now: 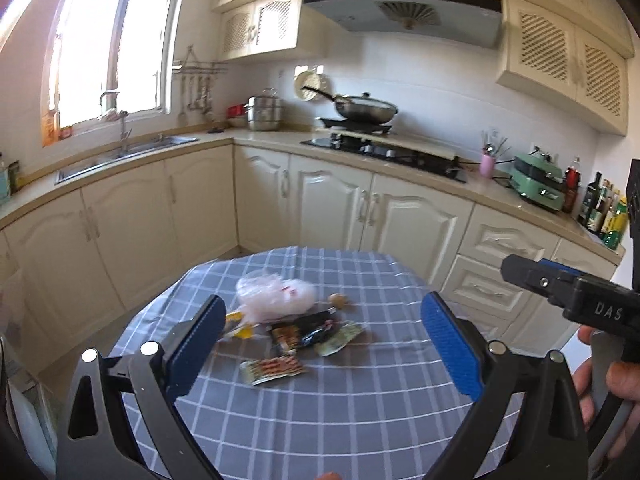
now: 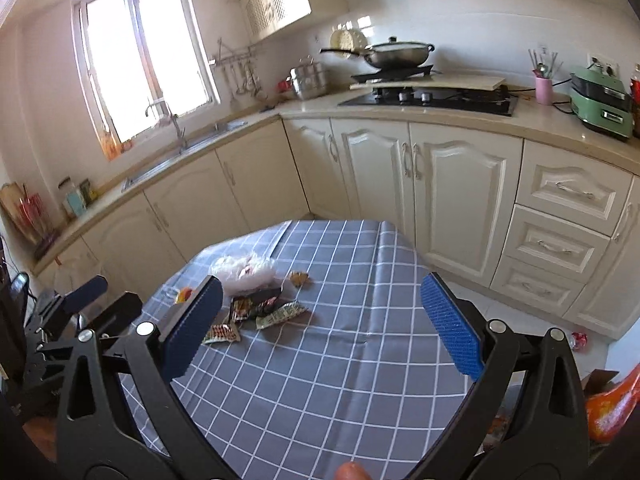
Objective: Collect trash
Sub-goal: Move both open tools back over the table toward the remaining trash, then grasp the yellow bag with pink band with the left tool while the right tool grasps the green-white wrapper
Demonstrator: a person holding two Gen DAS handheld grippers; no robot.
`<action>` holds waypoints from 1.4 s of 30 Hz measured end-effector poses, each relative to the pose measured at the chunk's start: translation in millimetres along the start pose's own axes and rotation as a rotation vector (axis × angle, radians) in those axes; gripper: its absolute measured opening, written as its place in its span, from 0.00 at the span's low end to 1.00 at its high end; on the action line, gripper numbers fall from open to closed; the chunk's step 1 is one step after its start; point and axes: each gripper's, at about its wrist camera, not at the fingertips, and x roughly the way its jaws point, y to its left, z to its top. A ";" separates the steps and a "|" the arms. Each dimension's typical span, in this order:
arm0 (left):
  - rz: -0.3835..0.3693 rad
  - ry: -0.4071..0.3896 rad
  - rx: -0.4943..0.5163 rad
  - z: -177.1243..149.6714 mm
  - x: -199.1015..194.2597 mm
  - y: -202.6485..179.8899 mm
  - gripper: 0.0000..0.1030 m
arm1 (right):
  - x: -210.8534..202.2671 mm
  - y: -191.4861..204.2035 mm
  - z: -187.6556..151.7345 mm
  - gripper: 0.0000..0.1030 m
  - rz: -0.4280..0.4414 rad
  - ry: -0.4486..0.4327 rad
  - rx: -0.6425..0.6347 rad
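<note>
Nothing looks collected yet: the wrappers (image 1: 304, 336) and plastic bag (image 1: 276, 294) lie ahead of the left gripper (image 1: 320, 344) and right gripper (image 2: 320, 328), both spread wide and empty

Wrappers (image 1: 308, 334) clustered on surface (image 1: 360, 400); plastic bag (image 1: 276, 294) just behind wrappers; nut (image 1: 339, 301) right of bag.

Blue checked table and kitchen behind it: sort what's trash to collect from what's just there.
Trash:
crumpled clear plastic bag
black snack wrapper
green foil wrapper
orange printed sachet
yellow wrapper
small brown scrap

Just there:
steel lidded wok
pink utensil cup
green tabletop cooker
</note>
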 end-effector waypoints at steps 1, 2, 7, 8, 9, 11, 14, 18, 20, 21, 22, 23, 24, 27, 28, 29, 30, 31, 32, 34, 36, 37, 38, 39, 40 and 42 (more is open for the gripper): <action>0.014 0.011 -0.005 -4.1 3.3 10.1 0.93 | 4.6 2.5 -1.8 0.94 0.002 0.011 -0.003; 0.023 0.016 -0.008 -6.1 5.8 15.5 0.93 | 10.7 4.4 -4.1 0.94 0.007 0.030 -0.003; 0.075 0.062 -0.027 -20.5 26.4 50.6 0.93 | 40.3 10.3 -14.9 0.94 0.011 0.110 -0.005; 0.089 0.079 -0.027 -24.1 33.6 59.0 0.93 | 45.5 11.2 -16.5 0.94 0.014 0.122 -0.006; 0.104 0.099 -0.027 -27.0 42.4 66.6 0.93 | 51.9 12.4 -18.5 0.94 0.013 0.138 -0.007; 0.128 0.128 -0.027 -33.8 55.8 79.8 0.93 | 62.5 14.4 -21.8 0.94 0.011 0.164 -0.009; 0.148 0.169 -0.003 -39.2 78.5 96.4 0.93 | 79.5 14.9 -27.8 0.94 0.011 0.207 -0.008; 0.171 0.229 0.085 -47.1 111.8 109.3 0.93 | 102.4 14.9 -36.4 0.94 0.006 0.265 -0.008; 0.176 0.253 0.137 -49.8 125.0 111.0 0.93 | 115.4 15.2 -41.4 0.94 -0.001 0.296 -0.012; 0.183 0.262 0.176 -51.2 133.4 112.8 0.93 | 119.9 14.4 -42.9 0.94 -0.002 0.305 -0.012; 0.185 0.267 0.208 -51.6 139.7 113.1 0.93 | 127.2 13.9 -45.3 0.94 -0.004 0.320 -0.010; 0.187 0.269 0.230 -51.9 143.0 113.0 0.93 | 132.5 13.8 -47.2 0.94 -0.005 0.330 -0.010; 0.192 0.270 0.266 -50.1 151.0 114.0 0.93 | 140.0 14.5 -49.4 0.94 -0.007 0.343 -0.012; 0.171 0.275 0.329 -46.0 165.6 113.6 0.93 | 159.3 20.0 -53.9 0.94 -0.002 0.374 -0.032; 0.158 0.285 0.354 -45.4 172.0 113.4 0.93 | 166.9 22.6 -55.1 0.94 0.003 0.387 -0.039; 0.149 0.293 0.377 -45.5 176.7 112.5 0.93 | 174.0 25.7 -55.7 0.94 0.017 0.397 -0.043; 0.131 0.301 0.402 -46.1 180.4 111.0 0.93 | 179.4 28.6 -56.1 0.94 0.031 0.404 -0.044; 0.112 0.314 0.415 -46.2 184.5 108.5 0.93 | 186.4 32.2 -56.8 0.94 0.045 0.410 -0.043; 0.098 0.324 0.420 -46.9 186.1 106.3 0.83 | 190.7 34.5 -57.0 0.94 0.047 0.412 -0.043; 0.045 0.375 0.406 -50.6 191.7 104.6 0.50 | 202.4 41.7 -57.7 0.93 0.054 0.410 -0.055; 0.023 0.398 0.371 -54.4 193.1 105.0 0.43 | 206.8 49.4 -57.2 0.73 0.011 0.392 -0.107; 0.022 0.398 0.359 -55.6 190.9 104.3 0.41 | 206.5 50.7 -57.0 0.63 0.002 0.389 -0.117; 0.018 0.401 0.349 -56.2 189.4 104.9 0.41 | 205.8 50.2 -56.1 0.50 0.008 0.390 -0.109; 0.006 0.405 0.331 -56.7 186.9 105.2 0.41 | 205.0 48.4 -55.5 0.44 0.019 0.397 -0.096; -0.002 0.407 0.316 -57.5 184.8 105.1 0.41 | 204.3 47.2 -55.1 0.43 0.021 0.400 -0.094; 0.015 0.402 0.300 -59.8 181.4 104.3 0.41 | 204.4 46.5 -54.1 0.43 0.021 0.401 -0.082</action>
